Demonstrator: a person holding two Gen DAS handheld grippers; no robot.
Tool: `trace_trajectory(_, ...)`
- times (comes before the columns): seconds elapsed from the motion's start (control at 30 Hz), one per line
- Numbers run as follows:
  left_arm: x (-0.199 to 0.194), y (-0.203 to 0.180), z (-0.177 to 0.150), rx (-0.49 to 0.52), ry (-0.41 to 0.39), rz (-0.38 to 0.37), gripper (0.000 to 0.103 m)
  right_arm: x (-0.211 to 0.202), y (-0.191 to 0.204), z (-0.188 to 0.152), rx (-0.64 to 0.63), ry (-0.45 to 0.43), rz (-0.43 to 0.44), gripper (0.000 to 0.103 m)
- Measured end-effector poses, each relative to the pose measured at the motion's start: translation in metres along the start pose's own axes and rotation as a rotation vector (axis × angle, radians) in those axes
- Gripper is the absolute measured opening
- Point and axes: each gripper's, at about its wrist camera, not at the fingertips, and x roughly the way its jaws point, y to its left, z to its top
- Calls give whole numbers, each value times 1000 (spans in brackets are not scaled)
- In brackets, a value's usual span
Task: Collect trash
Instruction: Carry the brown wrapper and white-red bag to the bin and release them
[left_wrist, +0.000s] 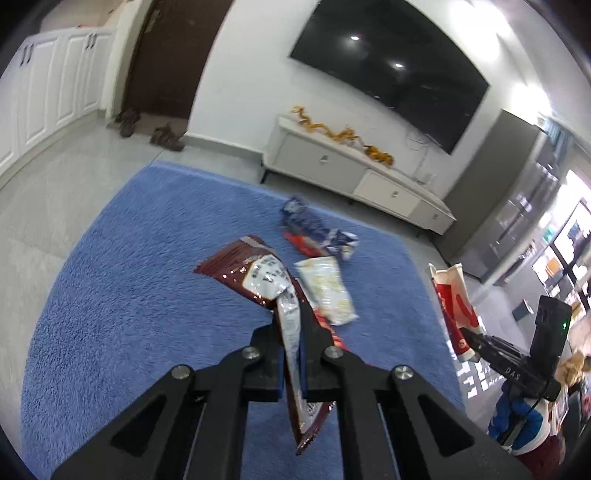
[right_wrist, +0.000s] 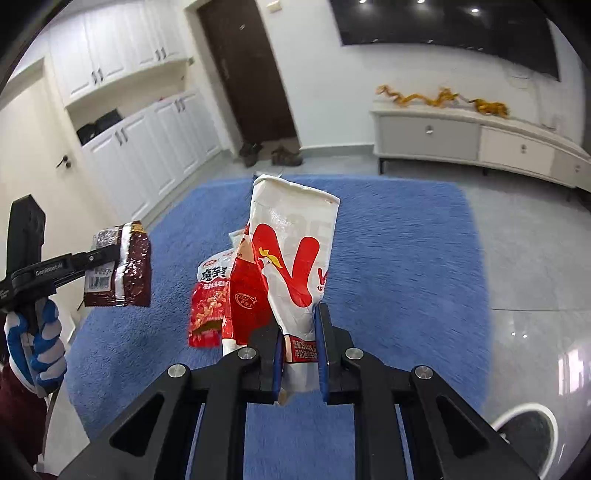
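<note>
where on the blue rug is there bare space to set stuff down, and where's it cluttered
Bare: the wide stretch of blue rug left of the dark red wrapper, toward the white cabinets, and the strip right of the crushed paper cup, toward the grey floor. Crowded: the rug's middle, around the blue wrapper, pale packet and red snack bag.

Left gripper (left_wrist: 293, 354) clamped tight, pointing down at a slant. Right gripper (right_wrist: 298, 354) likewise pinched, angled down. Gloved hand (right_wrist: 35, 341) grips the left handle.
</note>
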Motion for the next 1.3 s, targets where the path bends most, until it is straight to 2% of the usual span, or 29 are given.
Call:
trace_trajectory(0.17, -14, -58, -2, 83, -7, -76, 5, -66, -32, -17, 52, -68, -79, 14)
trace_trajectory(0.3, -9, -114, -5, 161, 13, -143, 5, -116, -69, -39, 101, -101, -153, 14)
trace_trajectory(0.43, 10, -185, -15, 270, 56, -209, 5, -149, -112, -69, 165, -97, -227, 14)
trace_trajectory(0.57, 44, -267, -35, 386, 128, -279, 5, -167, -162, -114, 267, -67, -289, 15)
trace_trajectory(0.77, 112, -372, -86, 532, 277, -331, 5, -167, -239, -187, 451, -6, -332, 15)
trace_trajectory(0.93, 165, -432, -126, 614, 374, -333, 5, -149, -278, -218, 552, 27, -321, 15)
trace_trajectory(1.1, 217, -465, -160, 645, 457, -305, 6, -119, -310, -237, 632, 65, -304, 15)
trace_trajectory(1.3, 263, -481, -186, 653, 519, -285, 7, -95, -335, -245, 682, 99, -325, 18)
